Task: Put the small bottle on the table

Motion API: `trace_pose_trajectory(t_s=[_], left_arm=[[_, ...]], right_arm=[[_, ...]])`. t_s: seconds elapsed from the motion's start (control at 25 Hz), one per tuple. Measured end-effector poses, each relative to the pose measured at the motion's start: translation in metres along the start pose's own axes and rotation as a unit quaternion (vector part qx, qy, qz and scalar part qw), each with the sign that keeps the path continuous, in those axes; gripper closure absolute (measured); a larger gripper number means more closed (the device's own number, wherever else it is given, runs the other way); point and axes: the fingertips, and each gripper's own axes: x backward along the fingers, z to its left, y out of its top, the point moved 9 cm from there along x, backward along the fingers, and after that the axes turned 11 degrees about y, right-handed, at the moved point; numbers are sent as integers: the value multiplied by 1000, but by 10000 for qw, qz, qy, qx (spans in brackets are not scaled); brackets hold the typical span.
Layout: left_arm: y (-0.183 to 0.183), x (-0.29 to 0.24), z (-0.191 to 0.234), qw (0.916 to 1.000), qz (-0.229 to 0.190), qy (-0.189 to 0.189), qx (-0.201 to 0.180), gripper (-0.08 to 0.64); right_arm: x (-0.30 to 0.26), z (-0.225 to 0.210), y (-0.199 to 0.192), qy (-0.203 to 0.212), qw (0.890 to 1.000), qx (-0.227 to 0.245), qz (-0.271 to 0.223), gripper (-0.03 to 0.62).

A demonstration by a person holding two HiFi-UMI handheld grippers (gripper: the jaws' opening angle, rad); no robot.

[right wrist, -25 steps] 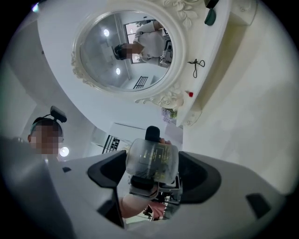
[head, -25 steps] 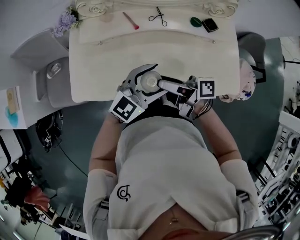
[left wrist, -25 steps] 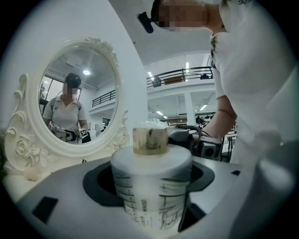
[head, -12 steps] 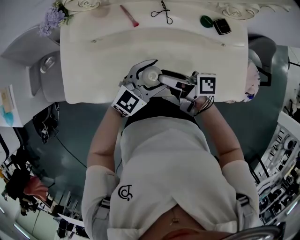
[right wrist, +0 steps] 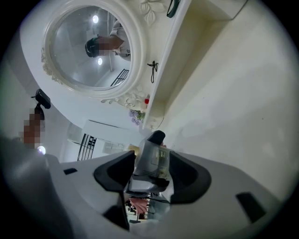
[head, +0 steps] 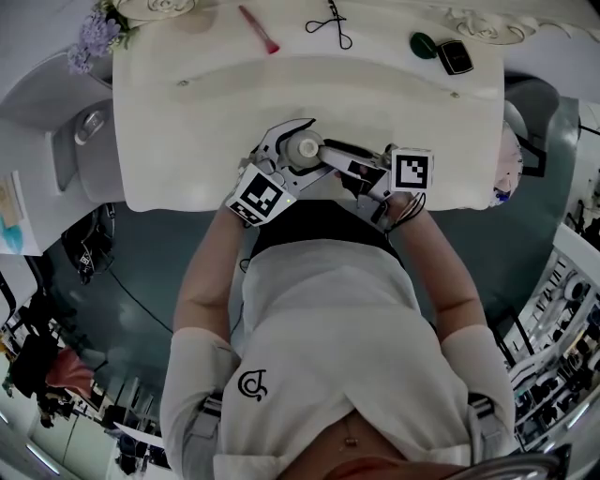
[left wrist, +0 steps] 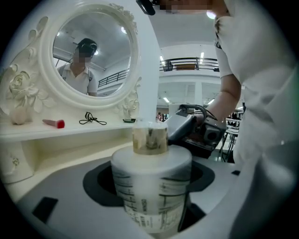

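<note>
The small bottle (right wrist: 153, 156) is being closed on by the right gripper (right wrist: 153, 165), with the pads against its sides. A white labelled container (left wrist: 152, 198) is clamped in the left gripper (left wrist: 152, 179). Both are held together over the dressing table's (head: 187, 112) near edge.

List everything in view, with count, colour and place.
Dressing table: one, cream, centre.
Mirror: one, white ornate frame, back of table.
Flowers: one bunch, purple, table's far left corner.
Stick: one, red, shelf.
Looped tool: one, black, shelf.
Green item: one, dark, shelf's right end.
Case: one, black, beside it.
Bottle: one, white, amber neck, in left gripper jaws.
Grey item: one, dark-tipped, identity unclear, between right gripper jaws.
Left gripper: white, gripping bottle.
Right gripper: white, jaws closing on grey item.
Person: one, white shirt, facing table.
</note>
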Motion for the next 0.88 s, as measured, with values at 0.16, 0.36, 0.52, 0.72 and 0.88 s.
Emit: trace_pose_trajectory(t_s=[0.16,0.36,0.52,0.72,0.88], left_arm=[[-9,-6,5,9997,239,-21,-66,207],[-11,-8,8,9991,389,-146,-111,207],[-13,-9,8,9986,479,-168,-145,207],[-13,-14,6,9967,751,-229,-199,206],[-12,-17,1,9935,973,-361,-471,206]], right_arm=[[0,-6,3,-89,10000,-11,-36,385],[0,-11,7,-33,10000,-46,66,399],[-2,-12,7,121,9998,-136,84,410],[4,-16,4,42,9997,-217,-34,416],[4,-17,2,-22,9999,-119,-12,407]])
